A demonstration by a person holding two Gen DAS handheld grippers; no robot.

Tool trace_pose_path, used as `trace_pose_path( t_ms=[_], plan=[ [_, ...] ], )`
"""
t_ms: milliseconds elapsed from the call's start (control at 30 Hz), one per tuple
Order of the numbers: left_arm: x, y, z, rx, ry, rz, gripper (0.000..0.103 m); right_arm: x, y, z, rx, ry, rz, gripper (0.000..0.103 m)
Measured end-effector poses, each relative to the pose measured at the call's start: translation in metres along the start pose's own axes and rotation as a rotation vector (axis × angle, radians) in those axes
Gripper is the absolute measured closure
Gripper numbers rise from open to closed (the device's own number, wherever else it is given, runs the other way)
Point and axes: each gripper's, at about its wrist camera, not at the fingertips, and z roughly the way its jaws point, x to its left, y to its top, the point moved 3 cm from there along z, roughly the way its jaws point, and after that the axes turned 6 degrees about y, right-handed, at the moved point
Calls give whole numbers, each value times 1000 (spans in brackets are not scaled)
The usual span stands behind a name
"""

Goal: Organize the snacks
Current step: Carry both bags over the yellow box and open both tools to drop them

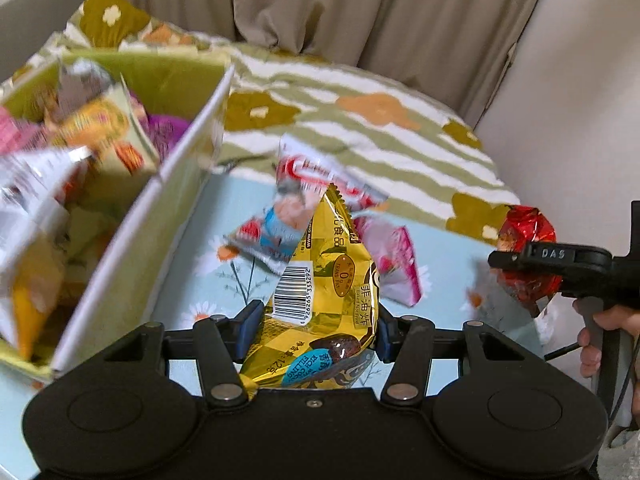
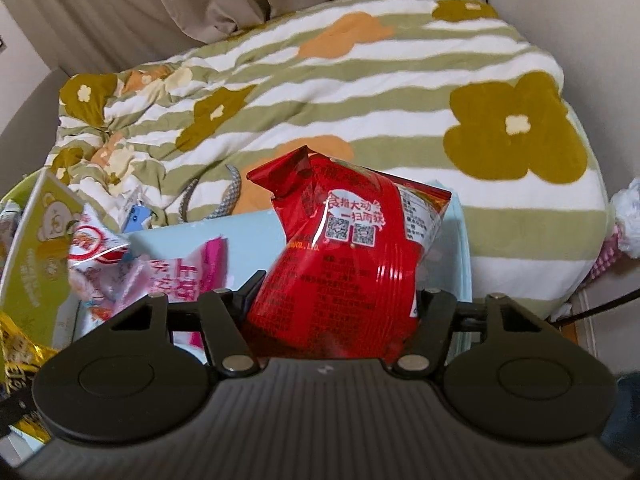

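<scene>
Green box full of snack packets

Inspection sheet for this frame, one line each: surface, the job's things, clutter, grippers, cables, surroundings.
Surface: light blue daisy-print sheet, partly under a striped flower blanket.
Job's things: green box holding several snack packets; gold packet and red packet in the grippers; white-and-red packet and pink packet loose on the sheet.
Clutter: grey cord on the blanket.
Grippers: left gripper shut on the gold packet; right gripper closed around the red packet.
Cables: thin black lead below the hand.
Surroundings: beige curtain, pale walls.
</scene>
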Motion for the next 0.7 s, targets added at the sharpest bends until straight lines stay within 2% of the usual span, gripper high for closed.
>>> trace_pose_path(
  t_ms=[167,333,533,700],
  plan=[
    [3,10,-38,-85,25,9,44,24,1,-28,-37,22,-52,25],
    [20,21,-78,-168,77,1,44,63,3,-51,-62,91,-127,25],
    [52,37,-114,-240,151,-22,44,126,9,-69,-92,199,-233,25],
    [93,58,-135,-294,174,-32,44,186,12,-77,-121,275,-305,25]
  ],
)
